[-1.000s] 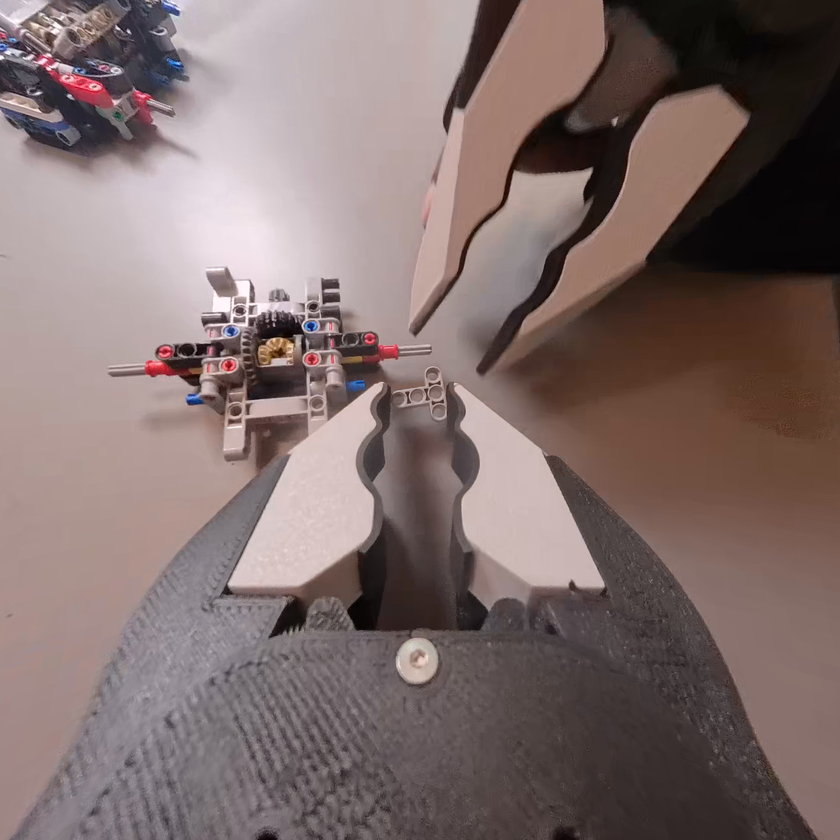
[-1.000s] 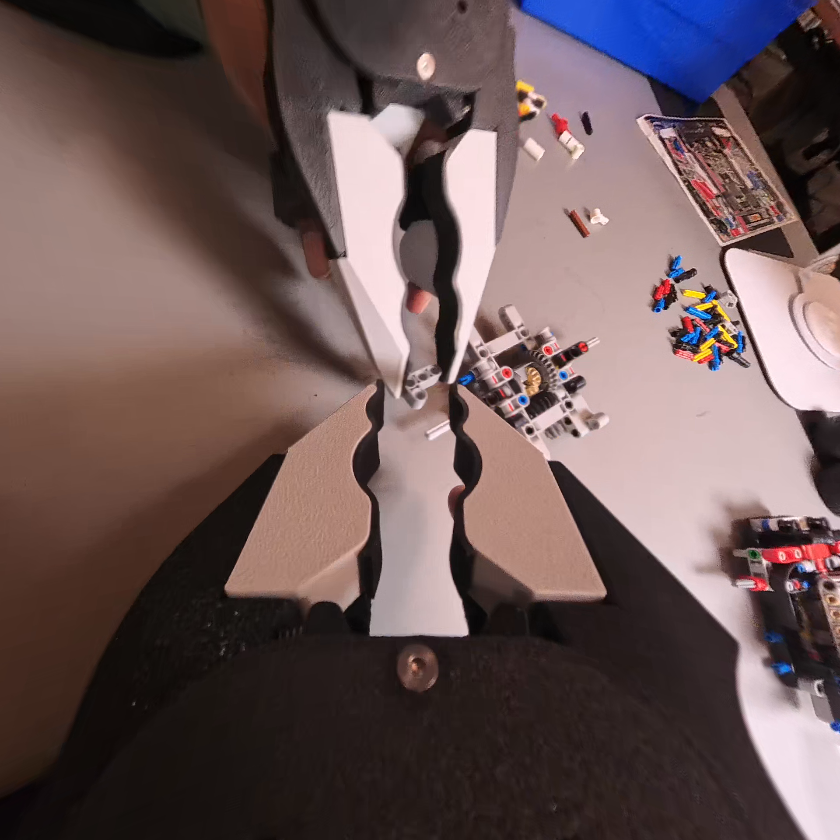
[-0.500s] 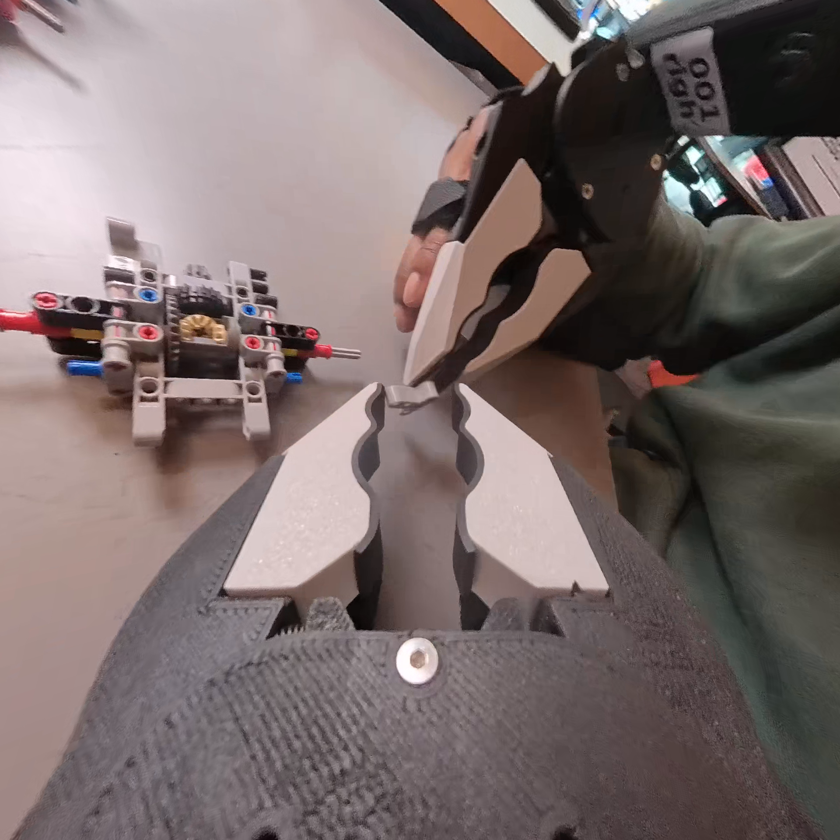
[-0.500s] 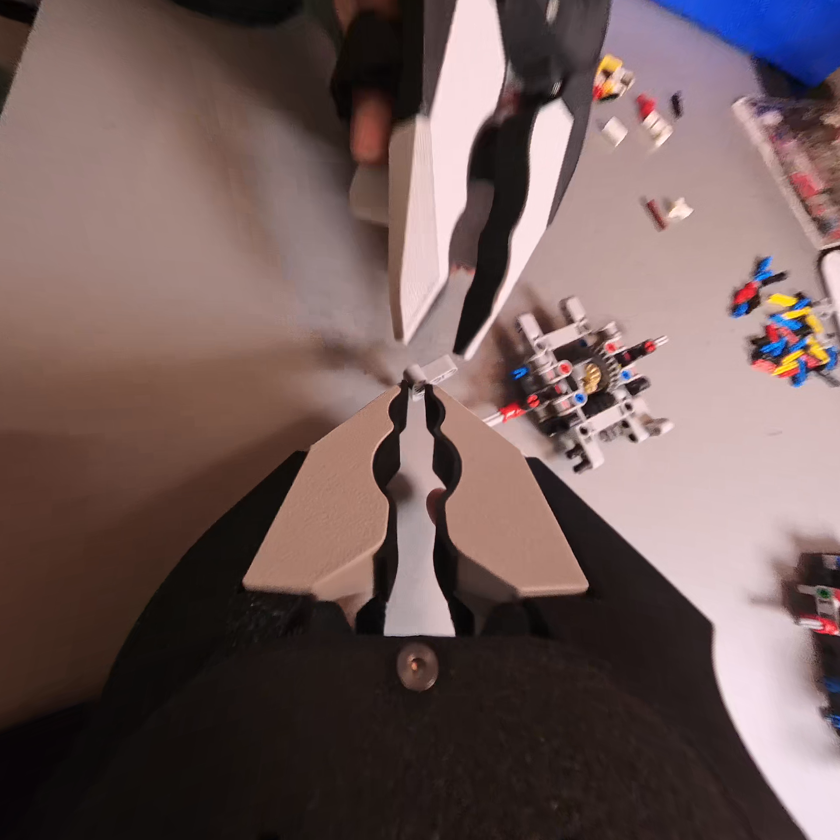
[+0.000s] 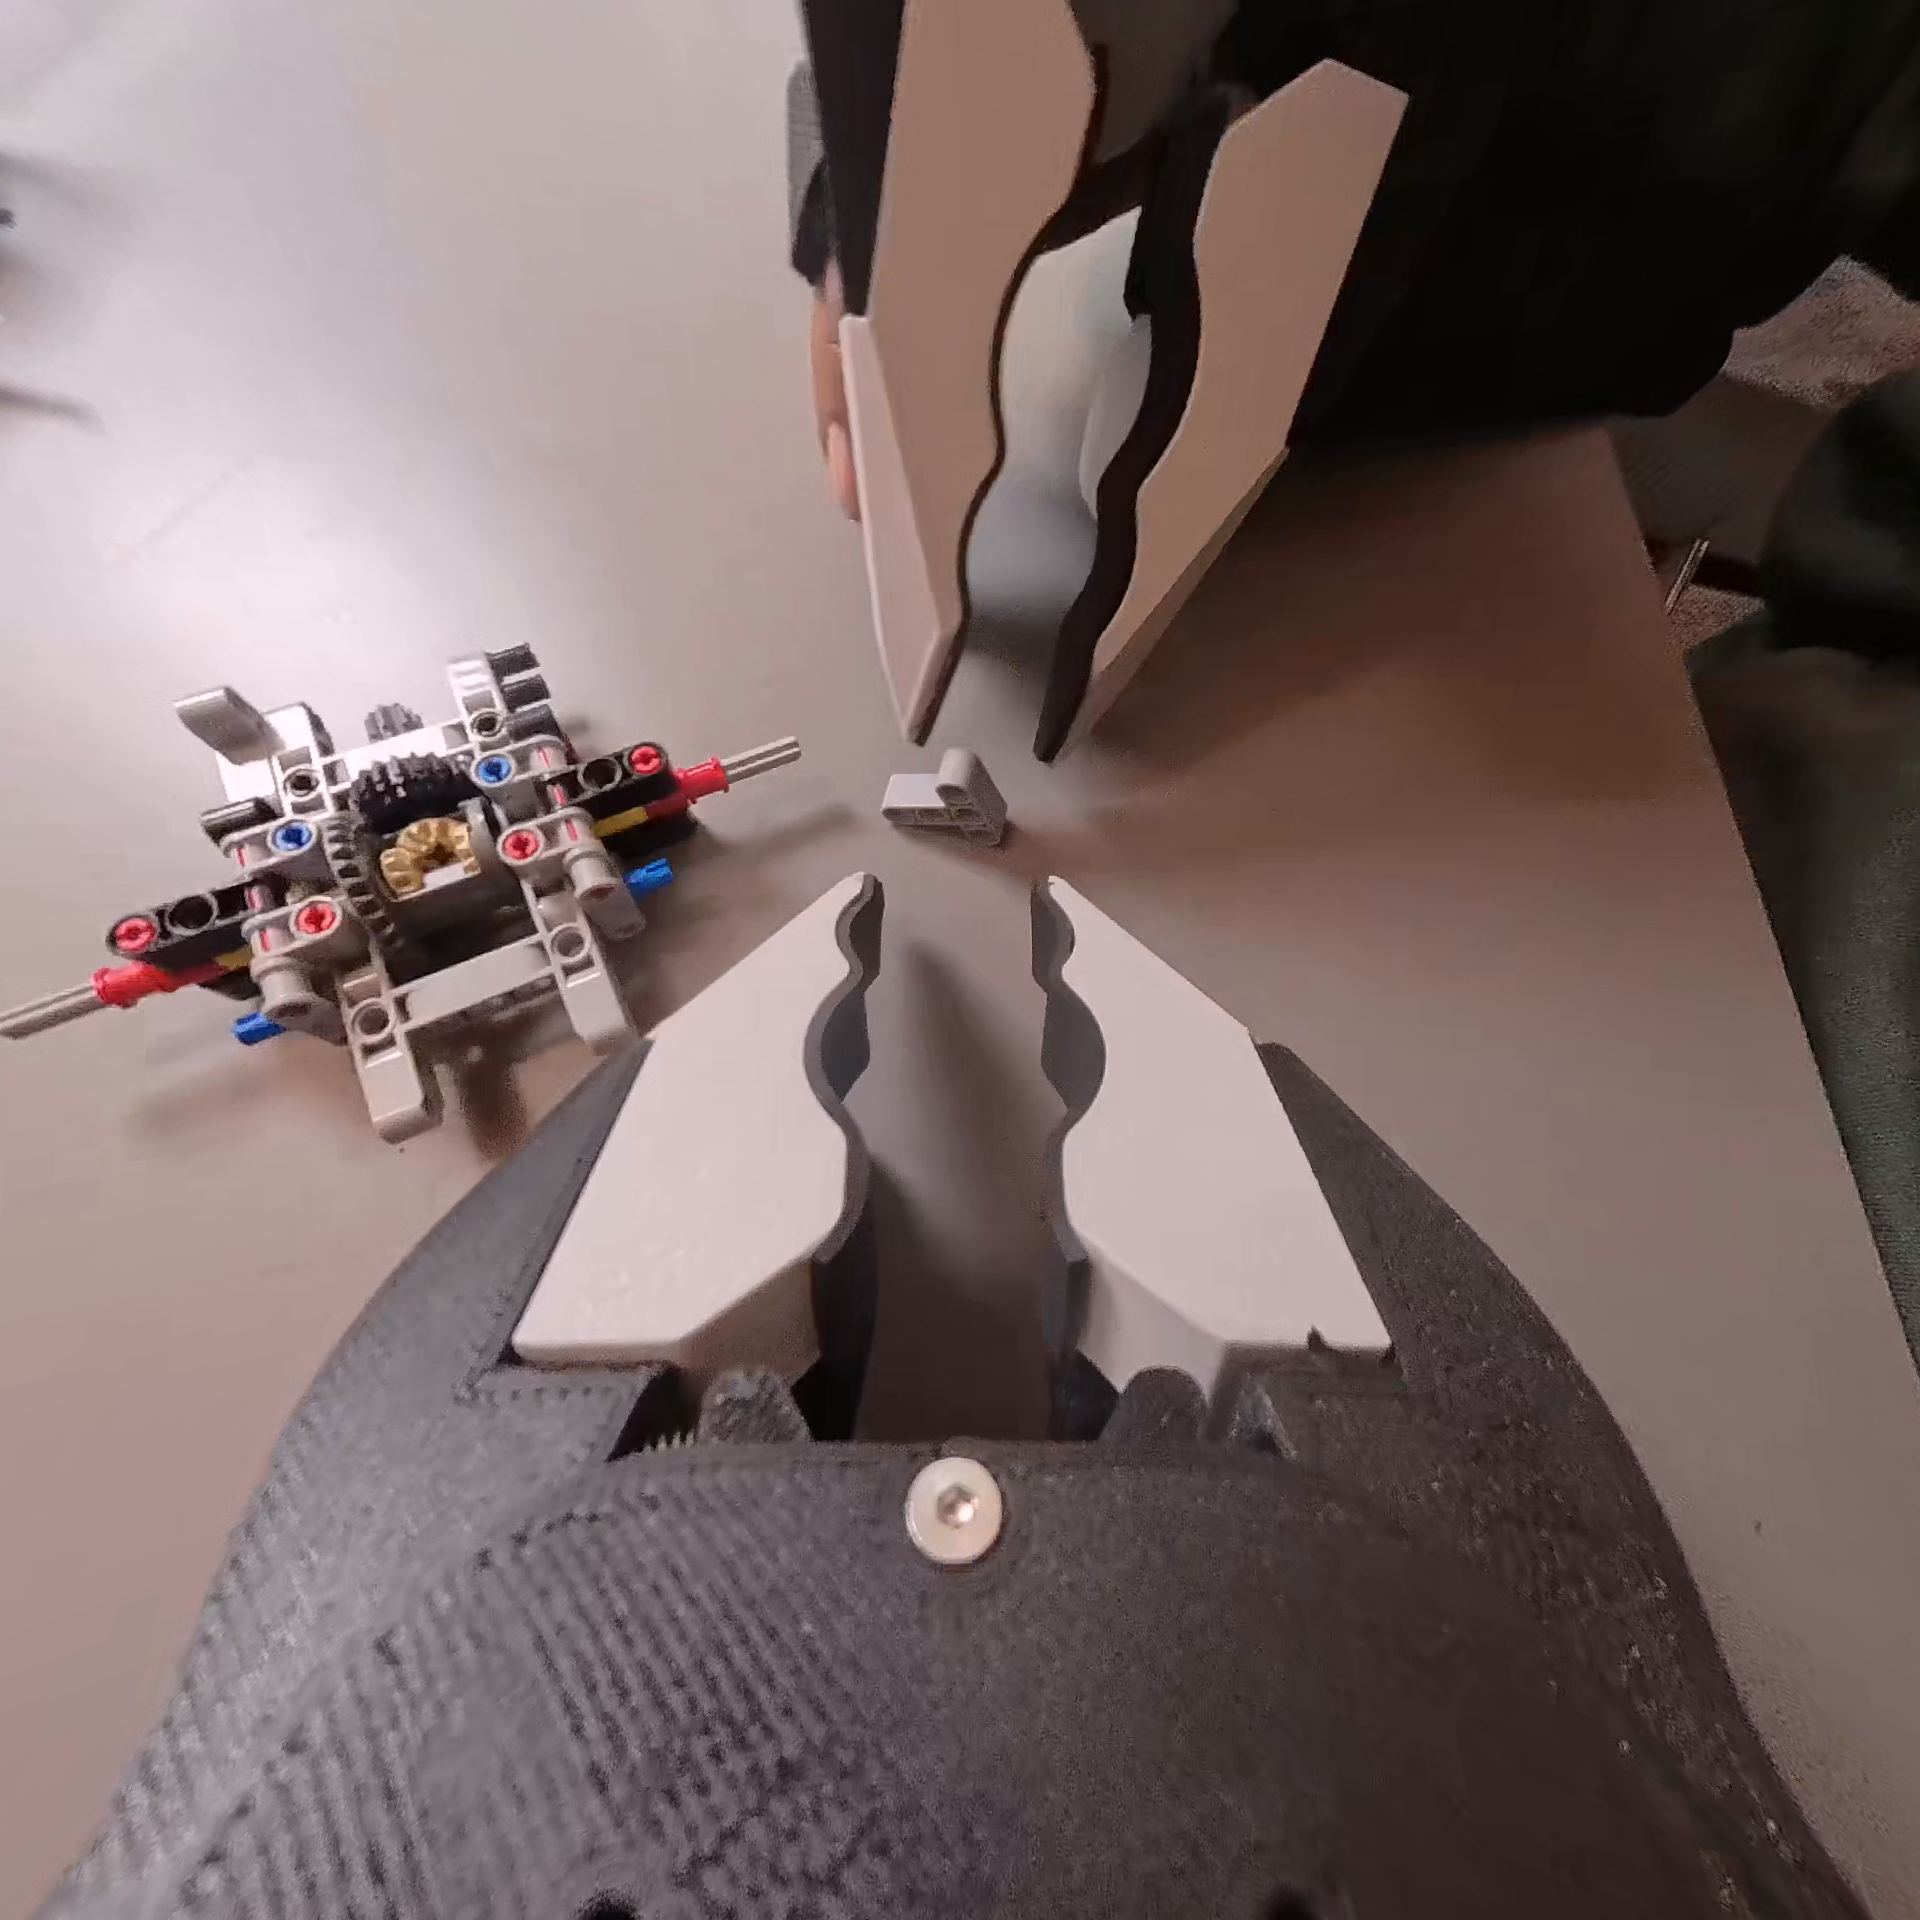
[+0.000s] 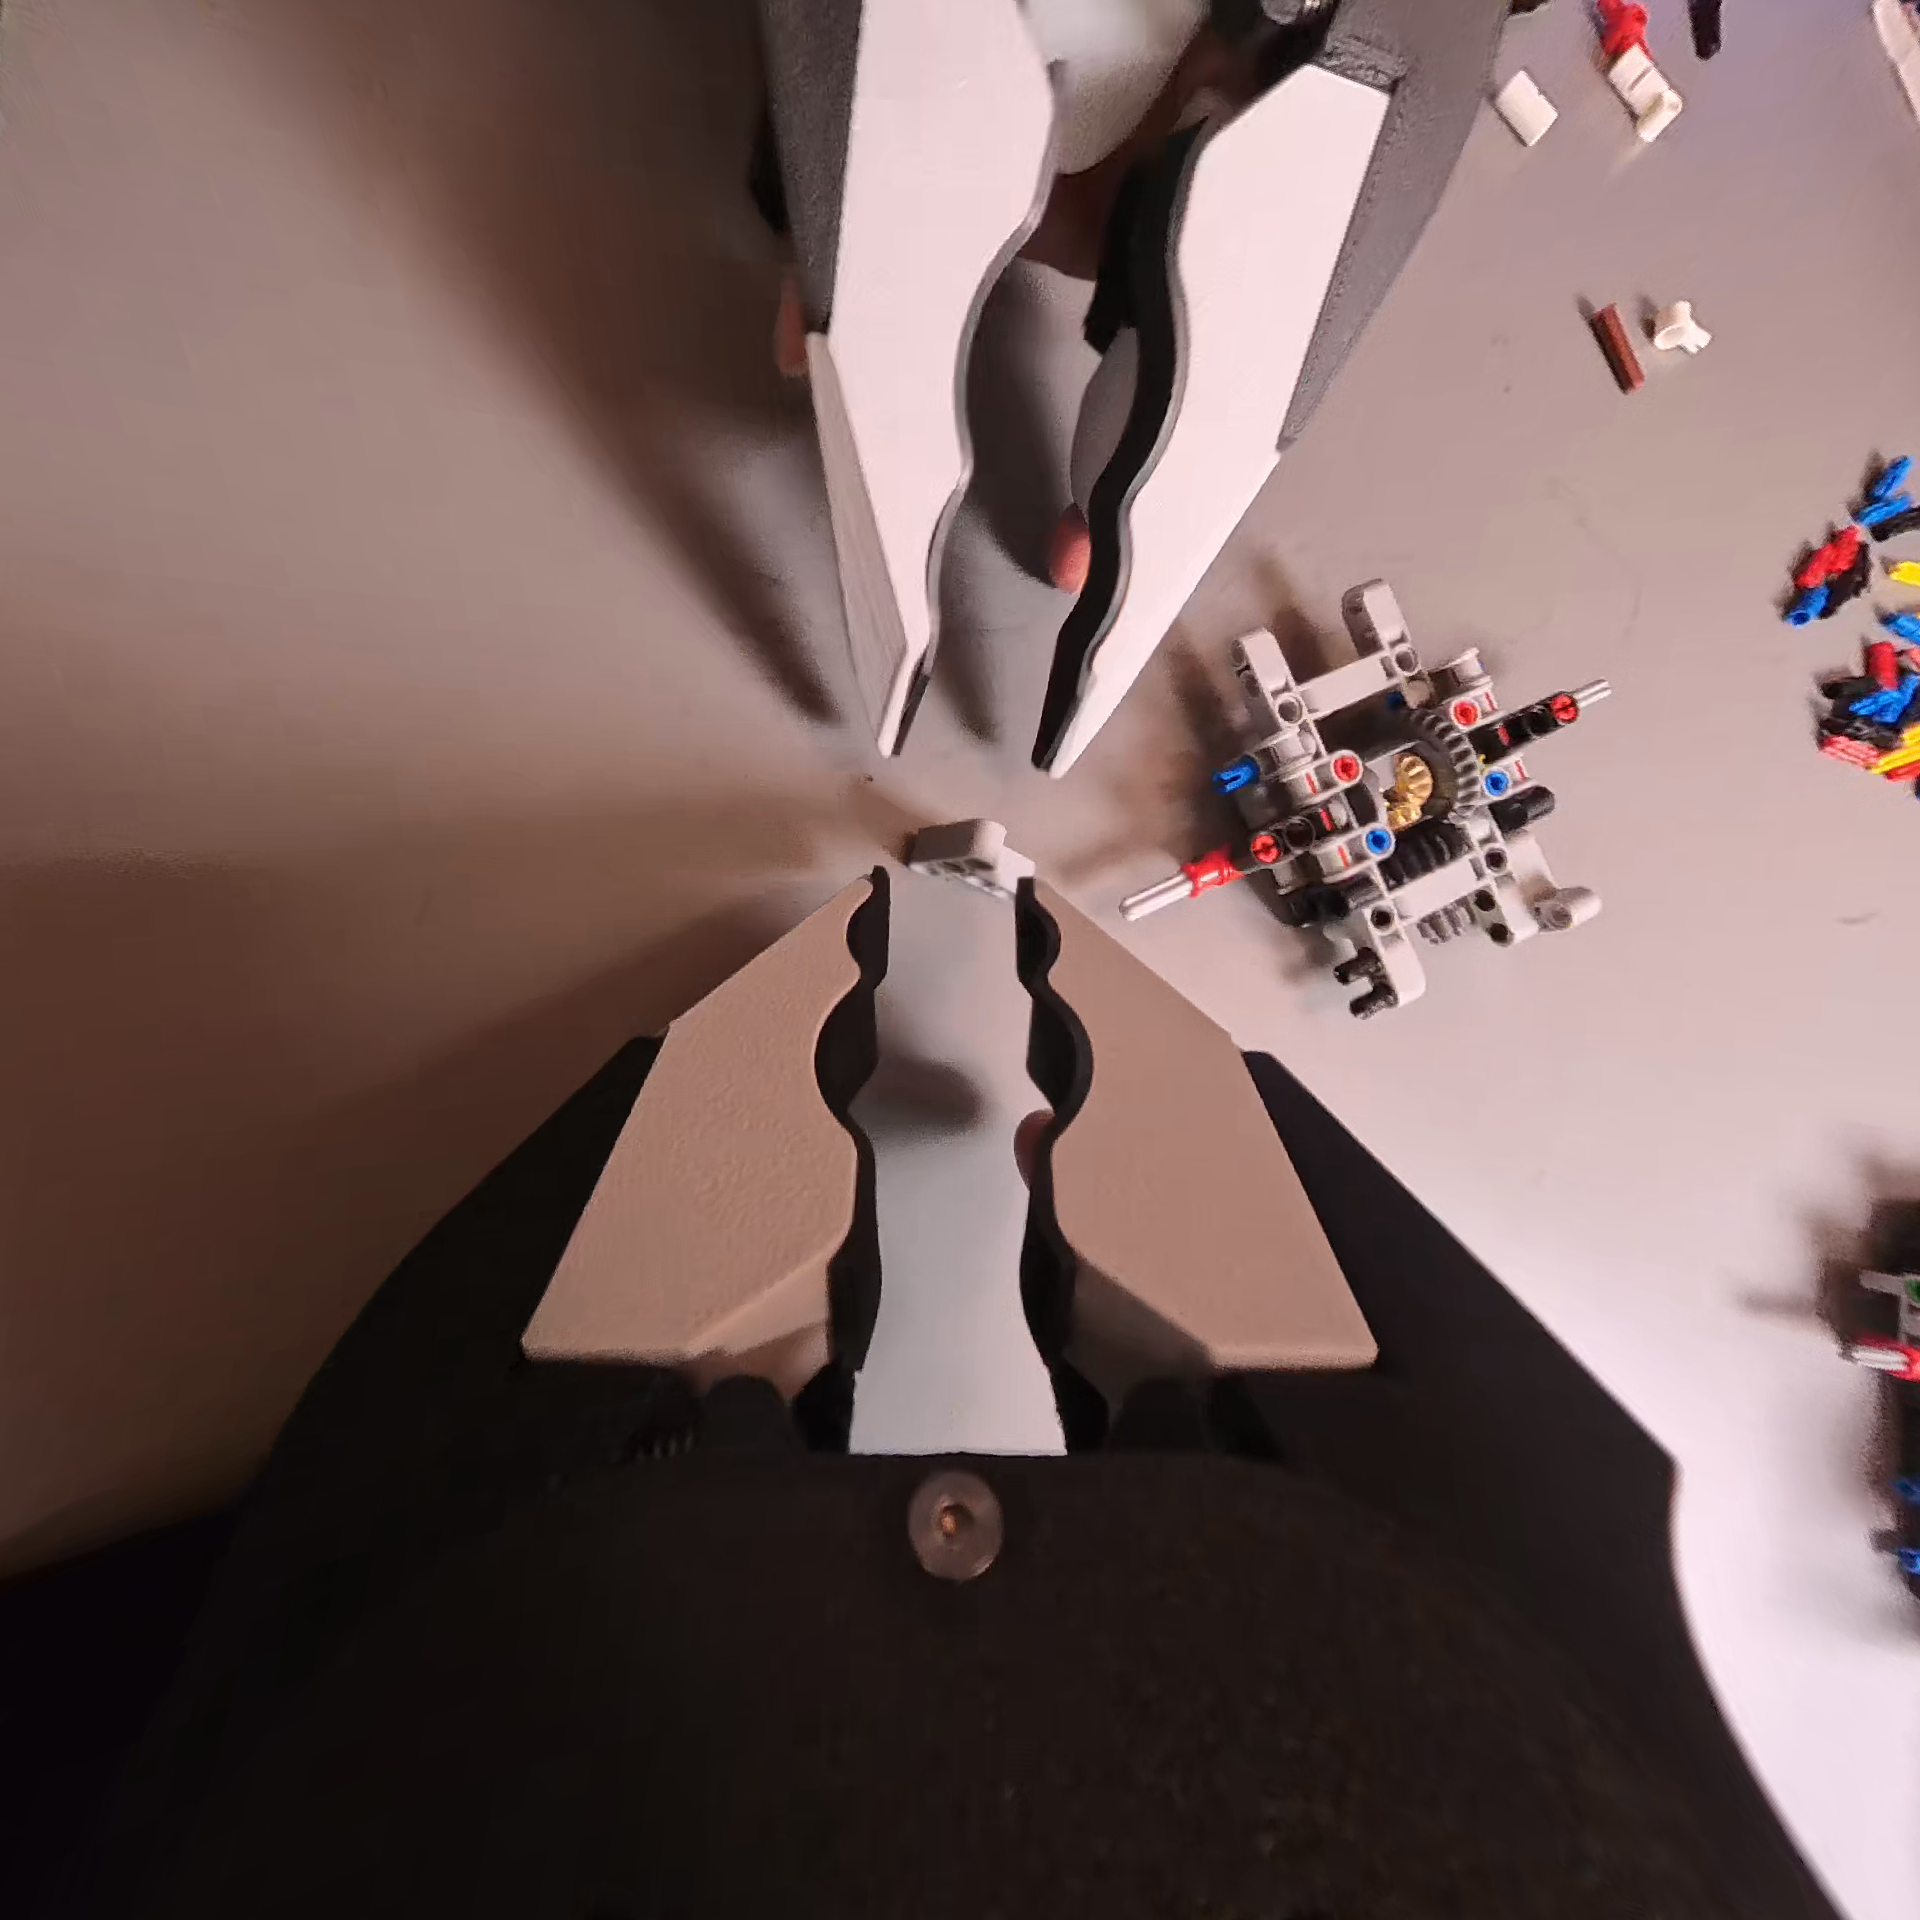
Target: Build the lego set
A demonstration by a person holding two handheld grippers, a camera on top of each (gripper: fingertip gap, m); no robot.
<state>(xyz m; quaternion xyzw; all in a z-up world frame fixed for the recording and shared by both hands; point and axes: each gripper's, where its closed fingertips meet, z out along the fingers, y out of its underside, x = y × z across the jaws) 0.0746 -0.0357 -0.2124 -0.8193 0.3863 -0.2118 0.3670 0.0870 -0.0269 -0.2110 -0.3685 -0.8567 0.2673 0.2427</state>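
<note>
Lying loose on the table point(image 5: 1351, 935), a small grey L-shaped piece point(image 5: 945, 805) sits between two open, unladen grippers.

A grey table point(image 5: 312, 312) fills both views. To one side lies a block-built assembly point(image 5: 416, 883) of grey beams, with a black gear, a gold gear at its middle, red and blue pins, and a grey axle sticking out at each end. In the right wrist view, beyond it, lies a heap of small pins point(image 6: 1860, 644) in blue, red, yellow and black. Near the top edge sit a brown peg point(image 6: 1616, 348) and a small white piece point(image 6: 1678, 330) just beside it, with more white pieces point(image 6: 1527, 104) farther up. At the right edge, blurred, stands a second dark assembly point(image 6: 1886, 1340).
</note>
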